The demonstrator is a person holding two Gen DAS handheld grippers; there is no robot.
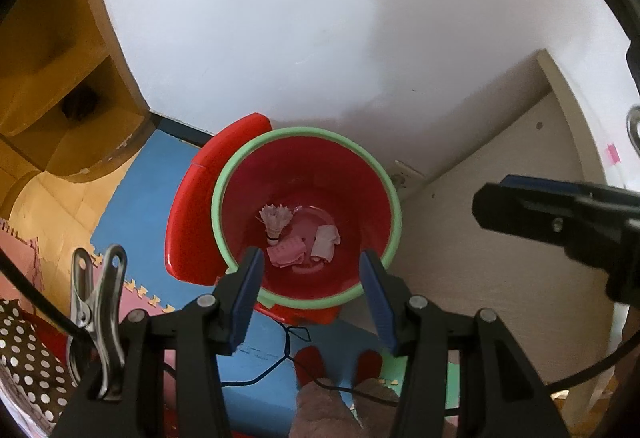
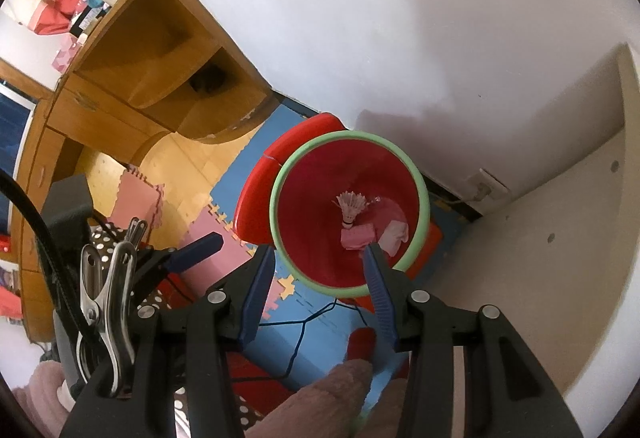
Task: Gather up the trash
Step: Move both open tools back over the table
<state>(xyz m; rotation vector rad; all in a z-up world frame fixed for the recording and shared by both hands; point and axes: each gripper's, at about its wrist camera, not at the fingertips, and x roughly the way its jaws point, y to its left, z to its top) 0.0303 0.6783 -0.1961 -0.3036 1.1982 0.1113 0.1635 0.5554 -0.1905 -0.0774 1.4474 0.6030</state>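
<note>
Left wrist view, claw: I see my left gripper [image 1: 312, 258] pointing steeply down with its blue-padded jaws standing apart and nothing between them.
Left wrist view, bin: The round red plastic wastebasket with a pale green rim [image 1: 240, 162] sits directly below and just beyond the fingertips, framed by the gap between the pads.
Left wrist view, trash: On the bin's floor lie a white feathered shuttlecock [image 1: 275, 221], a crumpled pink paper scrap [image 1: 289, 251] and a crumpled white paper scrap [image 1: 326, 241], all close together and well clear of the claw.
Left wrist view, other claw: My right gripper [image 1: 540, 212] reaches in from the right edge, off to the side of the bin; from here I cannot tell how its jaws stand.
Left wrist view, surroundings: A red plastic stool [image 1: 188, 214] stands against the bin on blue foam floor mat [image 1: 140, 198], by a white wall [image 1: 280, 18].

Right wrist view, claw: The right gripper's [image 2: 320, 250] jaws are parted and empty, its right-hand pad tip overlapping the pink scrap [image 2: 358, 237] in the picture, though the scrap lies deep in the bin.
Right wrist view, bin: The wastebasket [image 2: 280, 178] sits below and ahead, slightly right of the gap.
Right wrist view, trash: The shuttlecock [image 2: 351, 207] lies cork end towards me, white scrap [image 2: 396, 234] beside the pink one.
Right wrist view, other claw: The left gripper's blue tip [image 2: 200, 244] shows at left.
</note>
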